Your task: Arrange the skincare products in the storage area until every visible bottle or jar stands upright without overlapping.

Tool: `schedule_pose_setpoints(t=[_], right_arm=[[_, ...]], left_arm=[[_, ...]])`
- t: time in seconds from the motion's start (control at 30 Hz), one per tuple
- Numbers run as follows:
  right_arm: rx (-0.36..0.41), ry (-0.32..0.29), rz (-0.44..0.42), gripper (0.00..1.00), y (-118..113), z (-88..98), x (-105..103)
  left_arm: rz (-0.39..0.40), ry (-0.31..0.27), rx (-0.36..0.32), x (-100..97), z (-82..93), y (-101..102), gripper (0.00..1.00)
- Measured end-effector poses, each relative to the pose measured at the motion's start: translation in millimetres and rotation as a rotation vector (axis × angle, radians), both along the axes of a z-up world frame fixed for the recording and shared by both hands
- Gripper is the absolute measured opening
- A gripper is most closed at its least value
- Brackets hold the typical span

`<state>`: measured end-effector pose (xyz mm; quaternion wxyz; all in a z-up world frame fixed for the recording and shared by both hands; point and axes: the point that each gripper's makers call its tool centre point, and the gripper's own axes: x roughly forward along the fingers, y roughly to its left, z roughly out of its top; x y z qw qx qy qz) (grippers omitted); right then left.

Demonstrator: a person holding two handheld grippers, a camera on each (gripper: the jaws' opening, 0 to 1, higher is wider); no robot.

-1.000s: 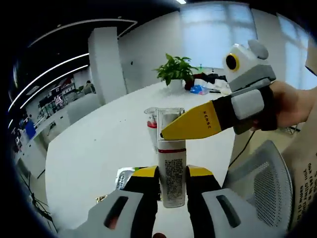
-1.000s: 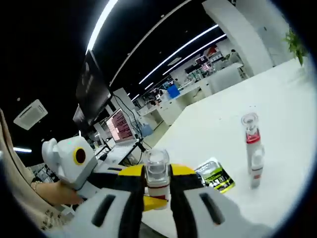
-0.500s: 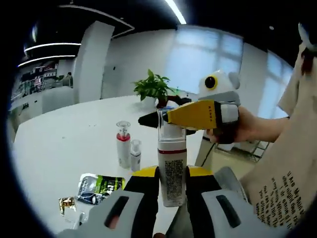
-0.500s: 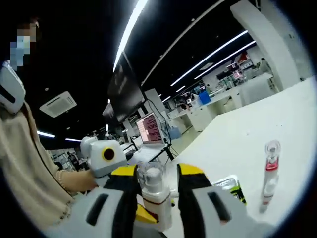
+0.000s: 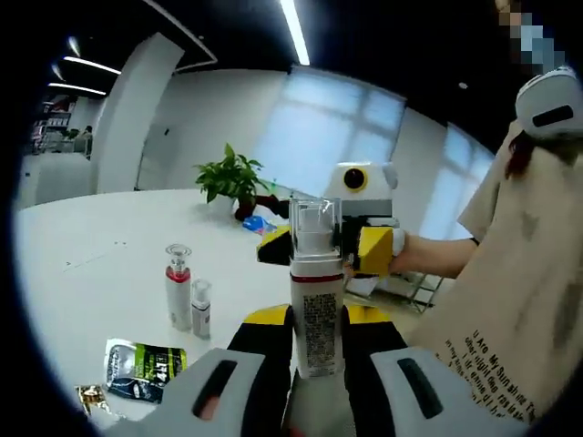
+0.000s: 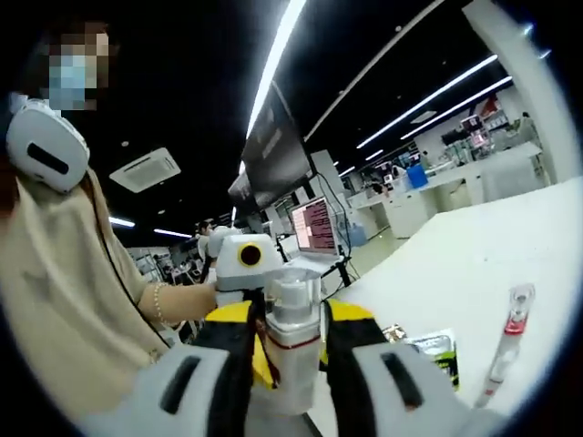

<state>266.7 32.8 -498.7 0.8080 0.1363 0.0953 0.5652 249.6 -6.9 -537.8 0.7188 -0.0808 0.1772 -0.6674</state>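
Pump bottle [image 5: 316, 300] is clamped by left tool [image 5: 317, 332] and right tool [image 6: 287, 341]; two bottles [image 5: 185, 299] stand upright on worktop [image 5: 82, 264], sachets [image 5: 138, 369] lie flat

Your left tool [image 5: 317, 330] had matt yellow and grey plastic jaws, closed on a white pump bottle [image 5: 316, 300] with a clear glossy plastic cap and a printed label. The counter [image 5: 82, 237] looked smooth, white and faintly shiny. On it, the sachet [image 5: 139, 369] was glossy foil. Your beige shirt [image 5: 510, 300] was soft matt cloth.
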Motion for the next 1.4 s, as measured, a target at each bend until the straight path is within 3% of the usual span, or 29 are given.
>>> schedule_pose_setpoints(t=[0.17,0.3,0.4,0.53,0.6,0.67,0.9,1.4], right_arm=[[-0.021,0.000,-0.039,0.23,-6,-8.8,8],[-0.119,-0.057,-0.055,0.22,-11,-21.0,14],[-0.185,-0.102,-0.048,0.22,-11,-28.9,17],[-0.273,-0.127,-0.058,0.22,-11,-40.9,20],[-0.316,-0.152,-0.063,0.22,-11,-45.7,22],[-0.336,-0.168,-0.072,0.22,-12,-49.7,26],[-0.333,-0.148,-0.110,0.23,-22,-58.6,42],[-0.370,0.000,-0.205,0.25,-57,-114.9,73]], left_arm=[[-0.003,-0.024,0.041,4.4,-7.9,-3,0.17],[0.023,-0.086,0.165,13.6,-22.3,-3,0.17],[0.029,-0.129,0.217,16.2,-28.9,-8,0.17],[0.012,-0.224,0.345,20.4,-48.0,-10,0.18],[0.001,-0.263,0.382,23.2,-53.9,-12,0.18],[0.007,-0.257,0.384,26.3,-55.9,-15,0.18],[0.009,-0.252,0.398,45.4,-65.1,-18,0.17],[-0.063,-0.257,0.483,73.6,-118.6,-41,0.16]])
